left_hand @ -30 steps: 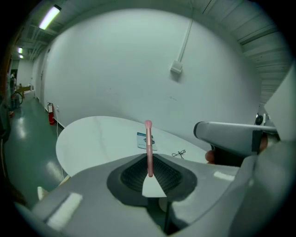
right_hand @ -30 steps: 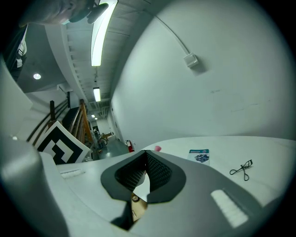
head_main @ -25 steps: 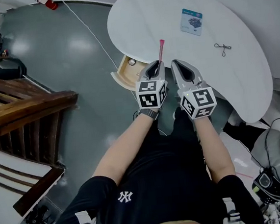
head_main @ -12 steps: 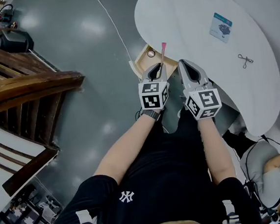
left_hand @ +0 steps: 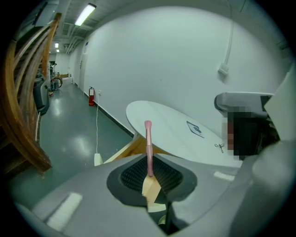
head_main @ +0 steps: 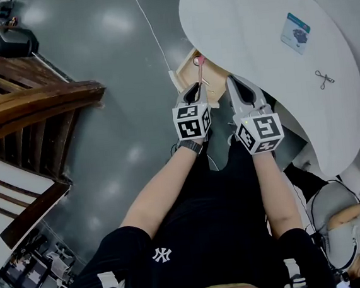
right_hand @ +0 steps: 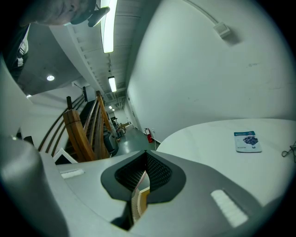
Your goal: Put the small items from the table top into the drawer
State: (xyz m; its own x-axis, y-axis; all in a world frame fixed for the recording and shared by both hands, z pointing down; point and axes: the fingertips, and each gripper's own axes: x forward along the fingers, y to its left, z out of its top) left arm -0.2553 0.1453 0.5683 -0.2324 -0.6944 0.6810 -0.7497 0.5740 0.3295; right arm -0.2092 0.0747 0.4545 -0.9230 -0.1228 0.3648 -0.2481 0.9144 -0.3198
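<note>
Left gripper (head_main: pixel 195 92) grasps the pink stick (head_main: pixel 201 75) over the open drawer (head_main: pixel 184 69); right gripper (head_main: pixel 234 84) clenched, empty; card (head_main: pixel 298 32) and clip (head_main: pixel 323 79) not yet stored

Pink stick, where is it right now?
The thin pink stick is pinched upright in the left gripper. In the head view its rounded tip sits over the open light wooden drawer under the near edge of the white table.

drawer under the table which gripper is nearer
Left. The left gripper holds the pink stick over the drawer; the right gripper sits farther off, by the table edge.
</note>
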